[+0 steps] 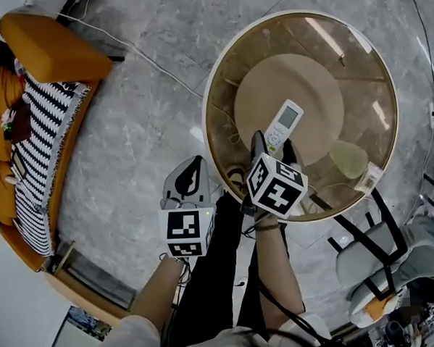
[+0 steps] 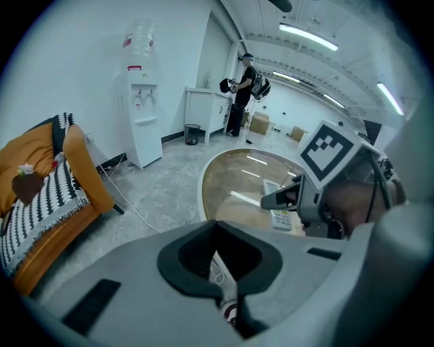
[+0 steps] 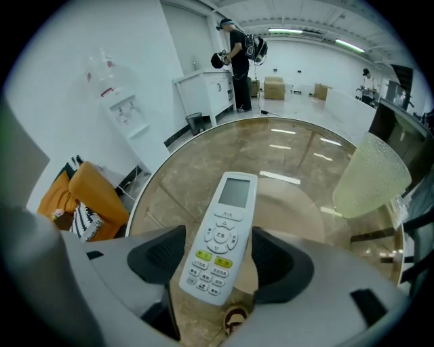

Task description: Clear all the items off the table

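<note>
A white remote (image 1: 283,126) (image 3: 220,244) lies keys up on the round glass table (image 1: 207,97) (image 3: 169,176). My right gripper (image 1: 272,148) (image 3: 218,259) stands open over the table's near edge, one jaw on each side of the remote's lower half; the pads do not press on it. A pale green translucent cup (image 1: 348,158) (image 3: 369,177) stands on the glass to the right of the remote. My left gripper (image 1: 190,179) (image 2: 220,254) hangs over the floor just left of the table, jaws together, nothing in them. The left gripper view also catches the remote (image 2: 279,218).
An orange sofa (image 1: 44,55) with a striped cushion (image 1: 44,120) lines the left side. A grey chair (image 1: 381,255) stands at the table's lower right. A small white item (image 1: 372,177) sits at the table's right rim. A water dispenser (image 2: 139,122) and a person (image 2: 243,88) are far off.
</note>
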### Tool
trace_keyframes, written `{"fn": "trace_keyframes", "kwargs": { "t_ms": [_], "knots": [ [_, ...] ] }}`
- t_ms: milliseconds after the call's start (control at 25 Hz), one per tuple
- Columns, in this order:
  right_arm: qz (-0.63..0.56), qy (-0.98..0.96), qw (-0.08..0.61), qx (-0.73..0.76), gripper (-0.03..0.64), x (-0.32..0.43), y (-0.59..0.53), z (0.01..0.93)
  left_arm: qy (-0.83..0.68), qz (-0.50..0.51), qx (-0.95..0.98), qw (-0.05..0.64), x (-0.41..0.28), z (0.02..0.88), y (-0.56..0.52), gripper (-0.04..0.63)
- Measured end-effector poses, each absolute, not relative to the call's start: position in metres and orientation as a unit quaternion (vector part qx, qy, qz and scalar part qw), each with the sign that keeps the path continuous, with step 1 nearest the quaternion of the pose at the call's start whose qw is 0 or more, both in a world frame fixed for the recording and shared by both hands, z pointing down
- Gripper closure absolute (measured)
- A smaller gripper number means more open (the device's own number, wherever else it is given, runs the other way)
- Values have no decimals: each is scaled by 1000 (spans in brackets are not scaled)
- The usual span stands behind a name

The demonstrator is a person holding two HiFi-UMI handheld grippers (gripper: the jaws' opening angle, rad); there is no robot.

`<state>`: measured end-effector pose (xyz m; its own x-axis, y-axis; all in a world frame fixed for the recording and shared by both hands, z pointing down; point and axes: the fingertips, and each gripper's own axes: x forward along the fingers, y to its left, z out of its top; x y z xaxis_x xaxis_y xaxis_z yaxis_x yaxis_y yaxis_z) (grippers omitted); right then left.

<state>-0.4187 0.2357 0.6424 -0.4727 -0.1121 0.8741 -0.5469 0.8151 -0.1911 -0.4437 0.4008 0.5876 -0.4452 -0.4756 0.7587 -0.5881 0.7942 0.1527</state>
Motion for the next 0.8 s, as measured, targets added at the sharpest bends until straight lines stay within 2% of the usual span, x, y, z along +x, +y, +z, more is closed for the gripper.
{"fn": "trace_keyframes", "kwargs": {
  "t_ms": [400,800],
  "knots": [
    [194,-813,499,231,319,-418,229,651,-845,71,319,424,-452,590,401,594],
    [195,-820,501,199,342,-417,229,650,-841,74,325,426,-450,595,394,594]
  ]
}}
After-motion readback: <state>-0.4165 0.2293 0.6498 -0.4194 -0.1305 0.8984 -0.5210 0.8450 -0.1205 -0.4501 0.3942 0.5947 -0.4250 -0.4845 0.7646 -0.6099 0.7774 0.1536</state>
